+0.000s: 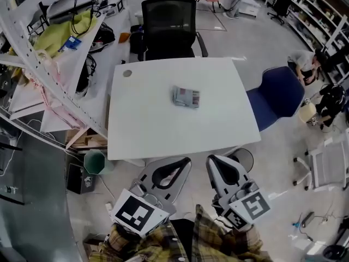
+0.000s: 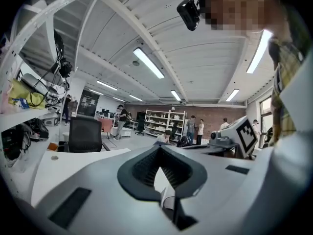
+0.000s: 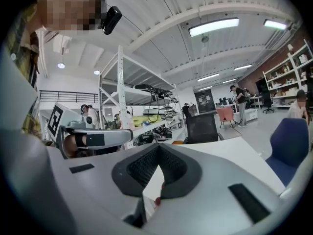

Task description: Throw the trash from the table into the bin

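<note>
Nothing has gone into the bin yet, as far as I can see; the trash (image 1: 186,97), a crumpled printed packet, lies alone near the middle of the white table (image 1: 142,130), a little toward its far side; it is the only piece of rubbish on the top. The left tongs (image 1: 186,160) and the right tongs (image 1: 210,158) hang side by side just off the table's near edge, pointing across it toward the packet; both pairs have their tips pressed together with nothing between them, and both are well apart from the packet. The green bin (image 1: 95,161) stands on the floor just off the table's near left corner; a dark round thing (image 1: 245,158) sits by the near right corner, and I cannot tell whether it is a second bin. A black chair (image 1: 169,23) stands at the table's far side and a blue chair (image 1: 278,94) at its right. So I would judge the job barely begun; the reach, the grab, the carry and the drop are all left to do.
</note>
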`<state>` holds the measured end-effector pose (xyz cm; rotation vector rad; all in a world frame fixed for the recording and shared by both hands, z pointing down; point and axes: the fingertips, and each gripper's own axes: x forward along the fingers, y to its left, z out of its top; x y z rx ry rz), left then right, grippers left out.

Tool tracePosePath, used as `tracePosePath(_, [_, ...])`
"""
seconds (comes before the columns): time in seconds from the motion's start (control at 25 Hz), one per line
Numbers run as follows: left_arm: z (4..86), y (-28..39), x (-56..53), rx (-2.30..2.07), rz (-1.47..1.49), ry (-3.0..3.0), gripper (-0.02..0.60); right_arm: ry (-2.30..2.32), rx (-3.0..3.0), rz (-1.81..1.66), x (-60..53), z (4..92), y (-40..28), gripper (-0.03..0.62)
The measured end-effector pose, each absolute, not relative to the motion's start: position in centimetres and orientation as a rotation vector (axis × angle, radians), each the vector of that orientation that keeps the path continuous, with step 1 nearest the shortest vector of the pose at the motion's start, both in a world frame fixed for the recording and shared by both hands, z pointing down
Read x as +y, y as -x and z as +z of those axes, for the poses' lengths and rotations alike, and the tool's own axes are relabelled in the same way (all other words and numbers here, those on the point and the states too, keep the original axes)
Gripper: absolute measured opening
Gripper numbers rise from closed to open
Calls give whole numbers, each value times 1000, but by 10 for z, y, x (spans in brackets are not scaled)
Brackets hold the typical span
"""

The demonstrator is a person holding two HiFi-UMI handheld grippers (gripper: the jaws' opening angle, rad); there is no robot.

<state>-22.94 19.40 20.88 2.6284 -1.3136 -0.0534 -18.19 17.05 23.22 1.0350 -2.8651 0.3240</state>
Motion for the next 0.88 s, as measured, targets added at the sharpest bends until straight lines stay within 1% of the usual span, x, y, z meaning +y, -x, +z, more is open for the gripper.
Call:
tracePosePath(0.2, [224,254,153,-1230,-42,-2620,6,-1119,-2839,372,132,242,206,-2])
tracePosePath(0.48, [236,262,105,-1150,-60,-2587,6,-1212,-2733,445,87,265,203,-2])
tracePosePath(0.88, [233,259,13,-1223,-99,-2558,6,-1151,-2708,423,-8,272,192,-2])
